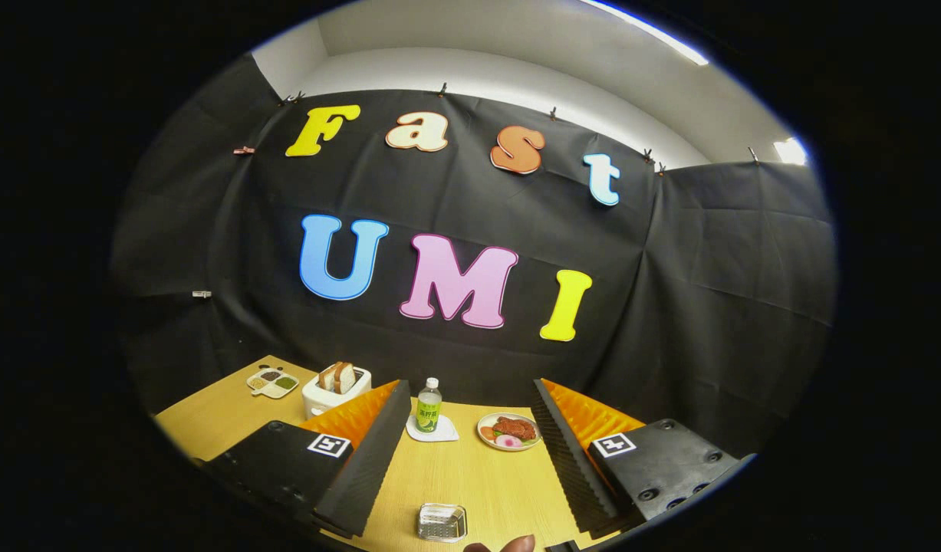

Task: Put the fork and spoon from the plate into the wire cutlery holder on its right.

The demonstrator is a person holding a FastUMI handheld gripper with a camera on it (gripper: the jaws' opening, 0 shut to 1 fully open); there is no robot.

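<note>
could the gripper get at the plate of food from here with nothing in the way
Probably yes. The gripper has its fingers open and empty, and the plate of food sits on the table just ahead between them. Bare tabletop lies in between; the green bottle stands apart to its left.

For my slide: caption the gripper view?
Open hand-held gripper above table, bottle and plate beyond.

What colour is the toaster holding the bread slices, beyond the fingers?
White, seen in the gripper view: the toaster stands on the wooden table.
</note>
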